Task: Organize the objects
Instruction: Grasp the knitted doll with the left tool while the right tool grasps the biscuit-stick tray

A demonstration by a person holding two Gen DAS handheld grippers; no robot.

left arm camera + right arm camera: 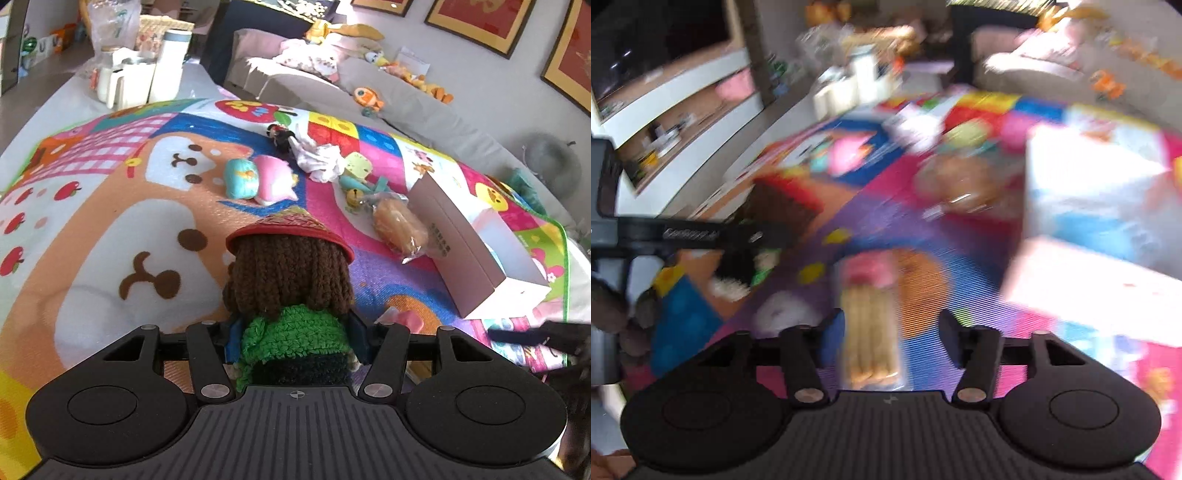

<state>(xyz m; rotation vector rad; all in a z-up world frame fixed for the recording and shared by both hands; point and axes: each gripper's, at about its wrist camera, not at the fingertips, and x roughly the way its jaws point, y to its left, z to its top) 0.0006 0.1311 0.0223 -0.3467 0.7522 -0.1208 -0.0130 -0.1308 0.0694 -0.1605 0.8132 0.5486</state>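
On the bright patchwork play mat (110, 206), the left gripper (293, 341) clamps a crocheted doll (291, 288) by its green middle, blue pads pressed to both sides; the doll stands upright in the grip, brown yarn hair and red woven hat facing away from the camera. To its right an open white box (476, 254) sits on the mat, and that looks like the likely place for the loose toys. Between doll and box lie a wrapped bun in clear plastic (400, 229), a pale blue plush (242, 177) touching a pink plush (275, 182), a crumpled white cloth (317, 158) and a small dark-haired figurine (280, 136).

The right wrist view is heavily smeared by motion. The right gripper (892, 339) has its jaws parted, with a clear packet of pale biscuit sticks with a pink top (870, 325) lying between them; a gap shows on the right side, so the pads do not seem to be pressing on it.

To do this step well, I would carry the doll level over the box's near wall, lower it until it rests inside, and only then part the jaws, so the tall hat does not tip it out. The right gripper should slow down, centre on the packet's narrow width and close gently, since the sticks could snap.

A column of dark print runs down the box's side wall, too small to read. Blurred lettering on the other gripper's arm (690, 233) in the right wrist view cannot be made out either.
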